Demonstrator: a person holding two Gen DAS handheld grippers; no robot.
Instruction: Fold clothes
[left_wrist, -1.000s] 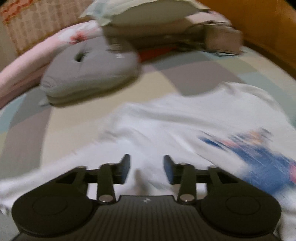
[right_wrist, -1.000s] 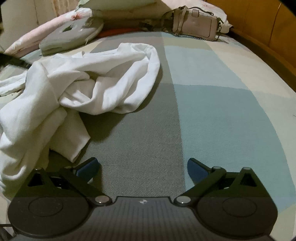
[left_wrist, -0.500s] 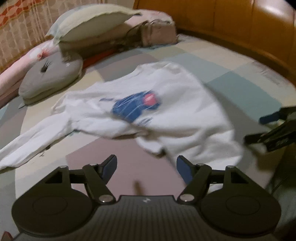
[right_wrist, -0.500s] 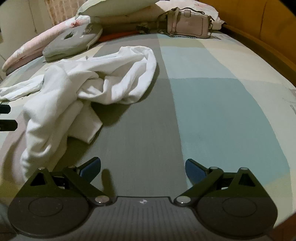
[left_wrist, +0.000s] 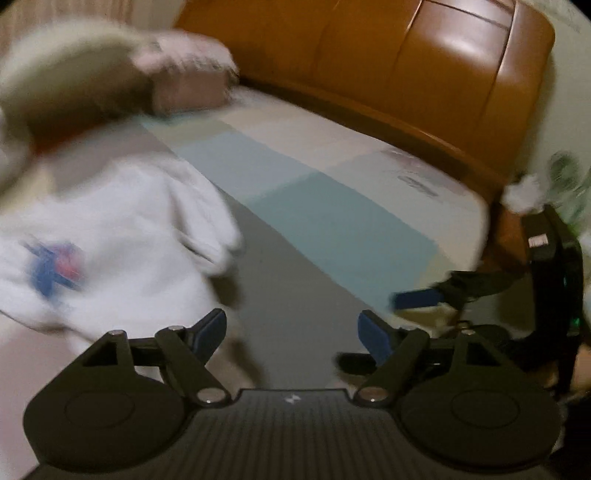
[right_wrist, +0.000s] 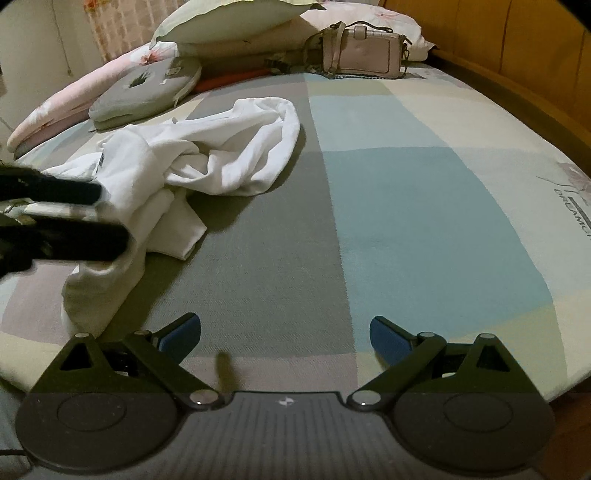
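Note:
A white sweatshirt (right_wrist: 207, 162) with a blue and red print (left_wrist: 55, 267) lies crumpled on the patchwork bedspread (right_wrist: 406, 206); it fills the left of the blurred left wrist view (left_wrist: 122, 236). My left gripper (left_wrist: 291, 334) is open and empty, just right of the garment's near edge. It shows as a dark bar at the left edge of the right wrist view (right_wrist: 62, 218), in front of the garment. My right gripper (right_wrist: 284, 338) is open and empty over bare bedspread, right of the garment. It also shows at the right of the left wrist view (left_wrist: 417, 299).
A grey cushion (right_wrist: 144, 92), pillows (right_wrist: 229, 18) and a pale handbag (right_wrist: 364, 51) lie at the far end of the bed. A wooden bed frame (left_wrist: 388, 62) runs along the right side. The near bed edge is just under my right gripper.
My left gripper has let go of the sweatshirt, opened and swung right towards the bed frame. The sweatshirt has dropped onto the bed. My right gripper has pulled back slightly, still open.

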